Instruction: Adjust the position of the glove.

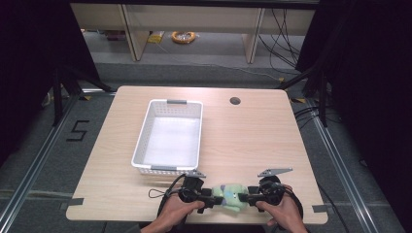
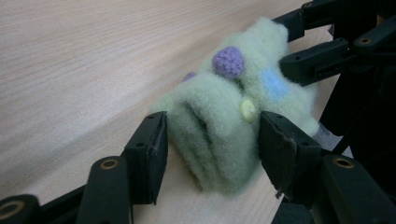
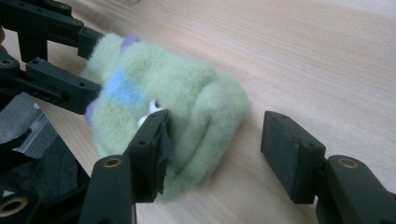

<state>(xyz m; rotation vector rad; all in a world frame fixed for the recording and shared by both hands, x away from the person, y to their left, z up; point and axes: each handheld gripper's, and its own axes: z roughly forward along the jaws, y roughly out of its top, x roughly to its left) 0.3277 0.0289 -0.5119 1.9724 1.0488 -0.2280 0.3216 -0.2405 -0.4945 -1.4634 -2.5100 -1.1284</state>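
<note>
With the fuzzy pale-green folded felt cloth (image 1: pixel 230 194) lying at the wooden table's (image 1: pixel 252 141) near edge between our released left gripper (image 2: pixel 210 144) and right gripper (image 3: pixel 215 149), we should close both evenly.

Black tool (image 1: pixel 212 199), grey triangular plate (image 1: pixel 275 172)

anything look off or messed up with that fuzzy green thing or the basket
Nothing looks damaged or spilled. The fuzzy green item lies folded in a lump at the table's near edge, between the left tongs and right tongs, both standing open around its ends. The white basket sits upright and square.
</note>
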